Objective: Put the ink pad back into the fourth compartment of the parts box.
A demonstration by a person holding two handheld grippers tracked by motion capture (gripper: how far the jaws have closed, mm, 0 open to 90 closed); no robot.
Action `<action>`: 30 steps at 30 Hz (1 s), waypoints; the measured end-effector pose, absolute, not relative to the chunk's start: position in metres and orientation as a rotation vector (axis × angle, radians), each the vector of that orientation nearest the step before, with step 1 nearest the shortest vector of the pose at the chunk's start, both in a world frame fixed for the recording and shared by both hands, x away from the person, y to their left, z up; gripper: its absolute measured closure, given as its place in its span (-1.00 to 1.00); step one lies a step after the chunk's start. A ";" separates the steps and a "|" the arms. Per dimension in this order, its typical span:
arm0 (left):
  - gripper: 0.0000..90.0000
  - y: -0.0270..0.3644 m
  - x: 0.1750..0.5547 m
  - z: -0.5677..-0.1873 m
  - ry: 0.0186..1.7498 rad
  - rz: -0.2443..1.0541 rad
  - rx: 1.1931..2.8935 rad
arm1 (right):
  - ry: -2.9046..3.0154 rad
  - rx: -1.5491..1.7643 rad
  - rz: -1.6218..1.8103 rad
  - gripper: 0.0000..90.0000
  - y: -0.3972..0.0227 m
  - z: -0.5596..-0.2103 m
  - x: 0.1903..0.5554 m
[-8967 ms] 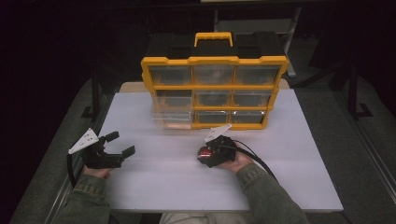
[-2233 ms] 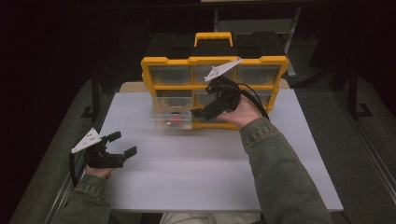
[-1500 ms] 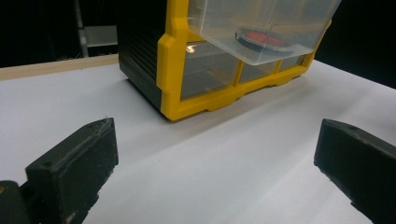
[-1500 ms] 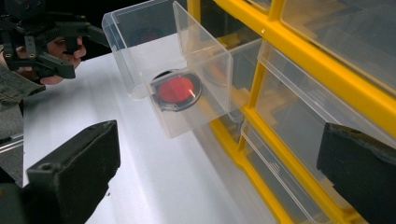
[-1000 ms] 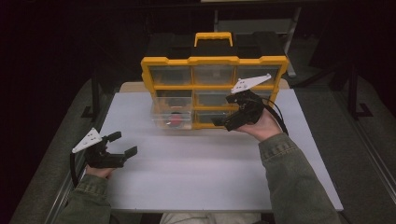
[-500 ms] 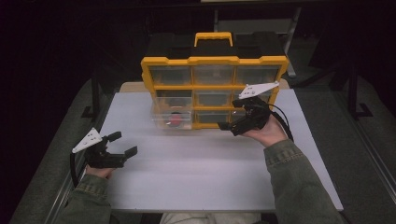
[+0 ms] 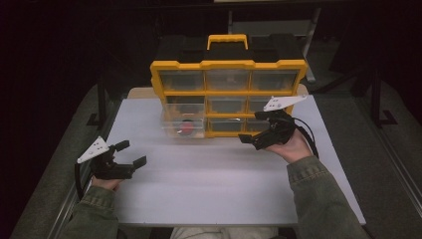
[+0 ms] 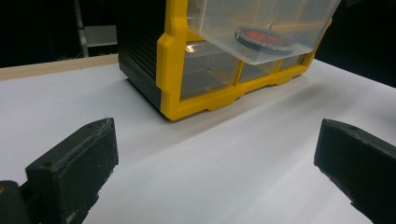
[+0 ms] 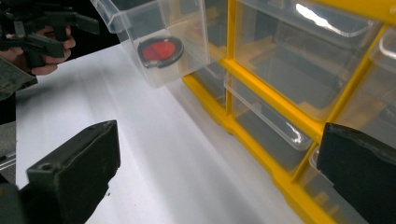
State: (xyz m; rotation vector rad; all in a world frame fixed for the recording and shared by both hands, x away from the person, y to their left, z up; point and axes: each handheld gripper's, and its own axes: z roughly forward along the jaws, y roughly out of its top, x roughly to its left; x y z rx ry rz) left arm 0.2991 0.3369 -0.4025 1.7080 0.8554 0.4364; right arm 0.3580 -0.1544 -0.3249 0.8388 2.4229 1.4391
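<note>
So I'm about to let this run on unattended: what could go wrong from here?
The clear drawer sticks far out of the yellow organiser with the red disc inside; a careless push could tip it or jam it crooked. The right gripper, jaws open, hovers close to the lower drawers and might knock them. The left gripper sits open, apart from the cabinet, so nothing braces it.
</note>
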 end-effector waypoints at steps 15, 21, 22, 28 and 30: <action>-1.00 0.336 0.298 -0.402 0.854 0.434 1.703 | 2.399 0.880 1.474 -1.00 -0.170 -0.350 0.346; -1.00 0.336 0.298 -0.402 0.853 0.436 1.703 | 2.376 0.923 1.483 -1.00 -0.179 -0.361 0.339; -1.00 0.336 0.298 -0.402 0.853 0.435 1.703 | 2.373 0.927 1.479 -1.00 -0.180 -0.362 0.339; -1.00 0.336 0.297 -0.401 0.852 0.438 1.703 | 2.353 0.969 1.481 -1.00 -0.189 -0.374 0.332; -1.00 0.336 0.297 -0.401 0.853 0.438 1.704 | 2.349 0.975 1.477 -1.00 -0.190 -0.376 0.331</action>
